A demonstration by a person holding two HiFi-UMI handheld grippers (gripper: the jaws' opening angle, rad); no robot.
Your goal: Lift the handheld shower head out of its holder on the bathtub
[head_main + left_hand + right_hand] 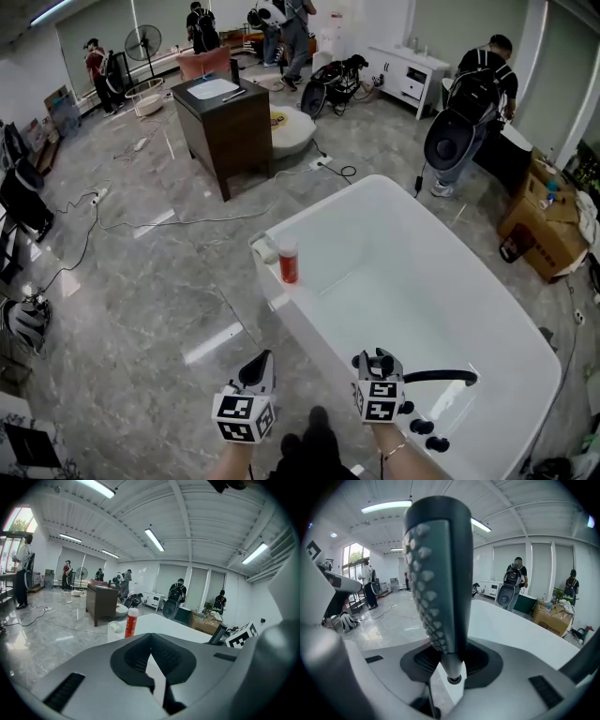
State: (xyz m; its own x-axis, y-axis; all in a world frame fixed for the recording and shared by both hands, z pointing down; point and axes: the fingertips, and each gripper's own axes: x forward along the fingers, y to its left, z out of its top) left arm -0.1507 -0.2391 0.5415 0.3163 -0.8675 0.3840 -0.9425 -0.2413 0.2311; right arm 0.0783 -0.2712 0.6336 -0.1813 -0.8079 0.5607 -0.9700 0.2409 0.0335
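Shower head (438, 583) clamped in my right tool (451, 665): dark, long body standing upright between the two pads, nozzle studs running down the side that faces my left, round butt end showing just under the grip. From the head view it sits above the near end of the white bathtub (412, 291), just beside the black curved spout (441, 377) and above the two black knobs (429, 435) on the rim. Holder itself I cannot pick out. Left tool (151, 641) empty, pad tips brought together with nothing between them, held off the tub's outer side over the grey marbled floor (141, 309), level with the right one. On the tub's far corner a red bottle (289, 262) stands upright with a small white item (265, 249) just beside it. Beyond, a dark cabinet (225, 122); people stand well back.
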